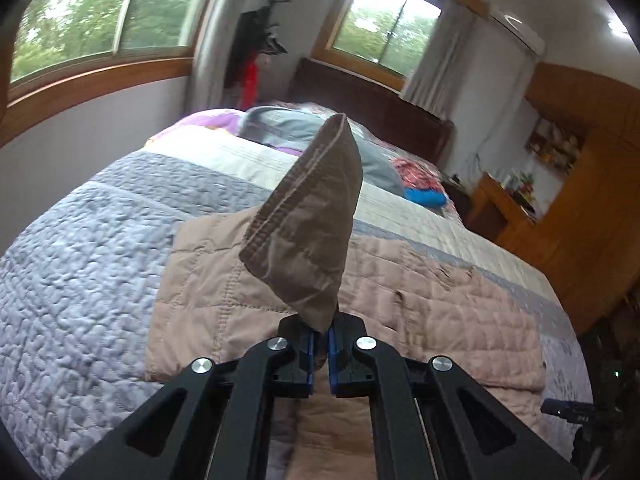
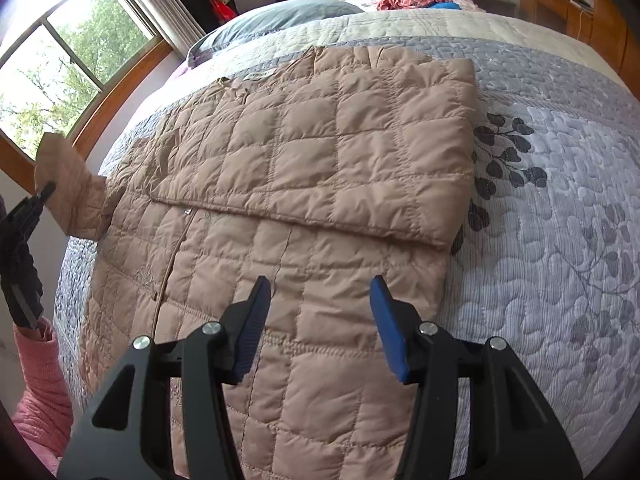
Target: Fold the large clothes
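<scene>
Left claw pinches the jacket's cuff; right claw hangs half-open, empty.
One sleeve lies folded across the jacket; second sleeve and body folds remain.

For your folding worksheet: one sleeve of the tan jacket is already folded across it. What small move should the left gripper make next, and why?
Probably carry the sleeve cuff across the jacket. The left gripper is shut on it, lifted; the other sleeve already lies folded over.
</scene>
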